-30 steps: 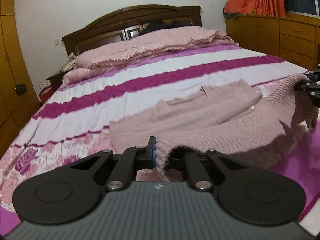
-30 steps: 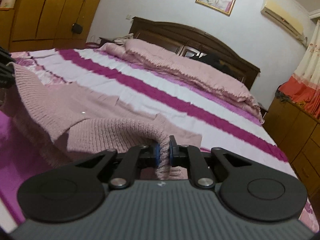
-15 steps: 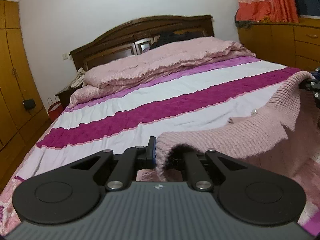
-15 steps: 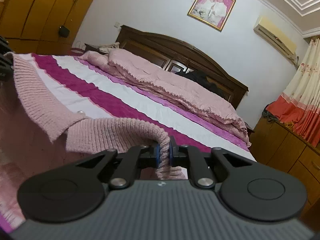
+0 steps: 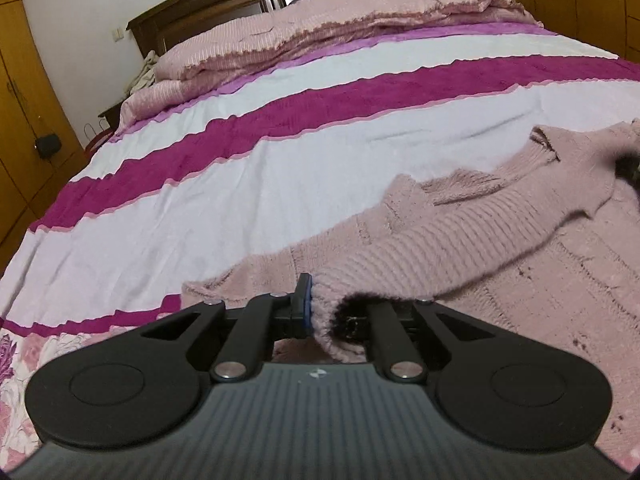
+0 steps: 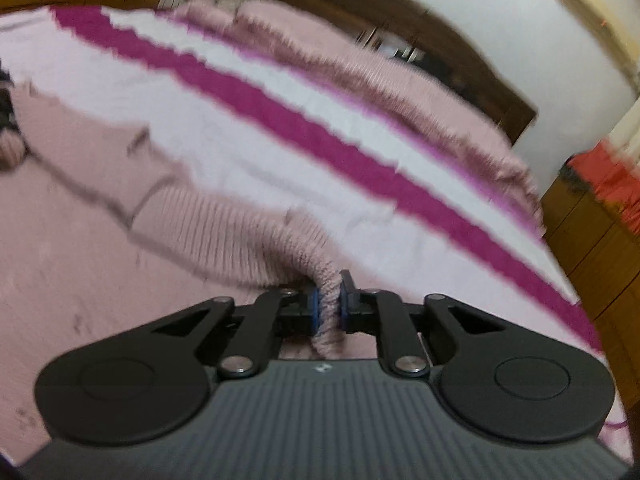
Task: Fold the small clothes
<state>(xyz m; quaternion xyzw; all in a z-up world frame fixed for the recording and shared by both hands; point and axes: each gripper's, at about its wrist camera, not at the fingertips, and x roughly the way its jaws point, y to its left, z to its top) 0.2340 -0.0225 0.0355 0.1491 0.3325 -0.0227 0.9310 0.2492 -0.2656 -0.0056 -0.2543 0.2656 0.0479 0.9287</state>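
While the left wrist view looks down the bed (image 5: 248,168), the left gripper (image 5: 316,312) has its jaws pinching the ribbed hem of a pink knitted sweater (image 5: 460,232). That hem runs off to the right as a thick rolled band, lying over the rest of the garment, which is spread flat on the striped bedspread. Only one blue pad shows, the other being hidden by wool. At the far right edge a dark shape is probably the other gripper, though it is too cut off to be sure. A folded pink blanket (image 5: 340,28) lies well apart, up by the headboard (image 5: 240,4).

From the right wrist view, which is blurred, the right gripper (image 6: 329,306) has the same ribbed edge bunched between its two blue pads. Its jaws are opening a little, yet the wool is between them and looks pressed by both.

As for handling, the sweater (image 6: 224,232) looks soft, light and limp, and it will sag and stretch between two holds. The thick ribbed hem near each corner seems the safest place to take it; thinner openwork panels could snag or pull.
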